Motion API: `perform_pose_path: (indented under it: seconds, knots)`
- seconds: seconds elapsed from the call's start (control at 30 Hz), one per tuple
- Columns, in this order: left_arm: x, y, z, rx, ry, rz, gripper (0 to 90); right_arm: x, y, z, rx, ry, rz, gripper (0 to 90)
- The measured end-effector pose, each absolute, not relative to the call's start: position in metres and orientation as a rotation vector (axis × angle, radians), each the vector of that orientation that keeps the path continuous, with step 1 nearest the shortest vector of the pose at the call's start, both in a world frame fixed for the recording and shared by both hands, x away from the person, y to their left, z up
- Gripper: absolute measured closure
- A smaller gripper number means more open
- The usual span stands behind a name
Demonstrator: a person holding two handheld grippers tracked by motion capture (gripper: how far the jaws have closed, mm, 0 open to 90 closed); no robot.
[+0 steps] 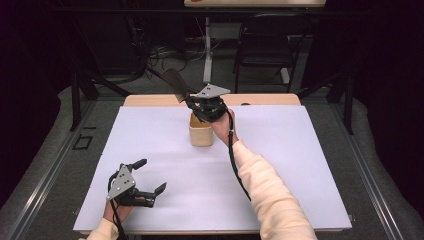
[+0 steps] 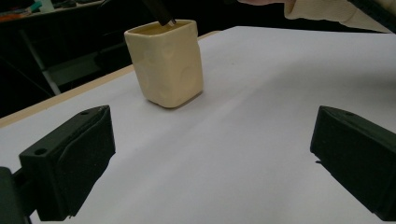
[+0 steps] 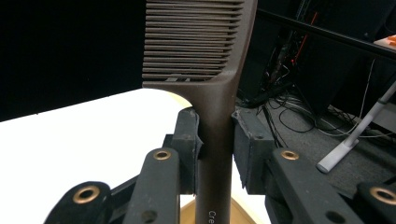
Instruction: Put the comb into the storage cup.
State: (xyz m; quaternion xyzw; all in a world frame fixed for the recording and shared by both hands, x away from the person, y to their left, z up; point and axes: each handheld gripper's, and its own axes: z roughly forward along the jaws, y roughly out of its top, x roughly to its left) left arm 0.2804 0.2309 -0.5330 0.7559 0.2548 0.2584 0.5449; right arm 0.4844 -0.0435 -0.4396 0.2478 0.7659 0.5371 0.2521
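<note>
- The right gripper (image 1: pixel 200 107) is raised near the table's far side, its forearm in a cream sleeve (image 1: pixel 265 190) stretched forward.
- Its jaws are pressed on a thin handle from both sides.
- The left gripper (image 1: pixel 150 176) rests low at the near left, jaws spread wide apart with nothing between them.
- The left hand (image 1: pixel 120 210) grips it from behind.

Matt brown plastic comb (image 3: pixel 205 56); smooth, glossy cream ceramic cup (image 2: pixel 167 65).
</note>
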Motion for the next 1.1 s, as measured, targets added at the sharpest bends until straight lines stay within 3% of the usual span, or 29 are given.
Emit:
perform_pose_path:
  seconds: [1.1]
  knots:
    - [0.280,0.231,-0.533,1.791,0.606,0.616,0.0,0.494,-0.041,-0.459,0.708,2.166,1.383,72.4]
